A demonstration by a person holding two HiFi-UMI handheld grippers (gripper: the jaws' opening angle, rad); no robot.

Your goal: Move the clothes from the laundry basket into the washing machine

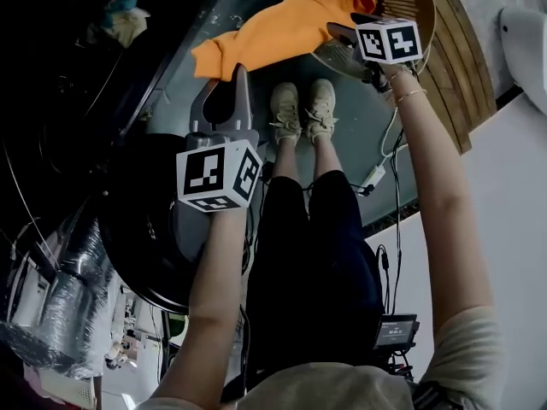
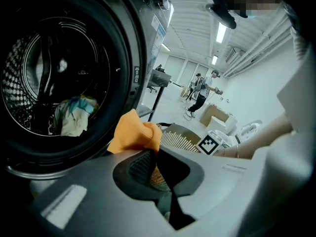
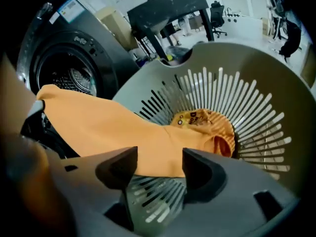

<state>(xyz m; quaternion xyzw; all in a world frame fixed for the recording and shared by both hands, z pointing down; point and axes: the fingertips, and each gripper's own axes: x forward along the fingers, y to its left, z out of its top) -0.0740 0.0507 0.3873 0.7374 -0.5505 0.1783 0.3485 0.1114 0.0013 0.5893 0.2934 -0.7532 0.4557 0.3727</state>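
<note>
the garment (image 1: 273,32) is plain orange, with a mustard part bearing dark print at its basket end; the laundry basket (image 3: 256,83) is pale greyish with slotted walls; the washing machine (image 3: 74,48) is dark grey to black; the marker cubes (image 1: 218,175) are white with black squares; the shoes (image 1: 303,109) are beige, the trousers (image 1: 316,246) black

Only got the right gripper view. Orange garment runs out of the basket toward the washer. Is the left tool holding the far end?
Observer: Yes. The left gripper view shows the left tool shut on a bunched edge of the orange garment.
Operator: Anything in the washer already?
Observer: A pale crumpled garment lies at the bottom of the drum.
Operator: Door fully out of the way?
Observer: In the head view, the door is swung wide open, at the lower left.
</note>
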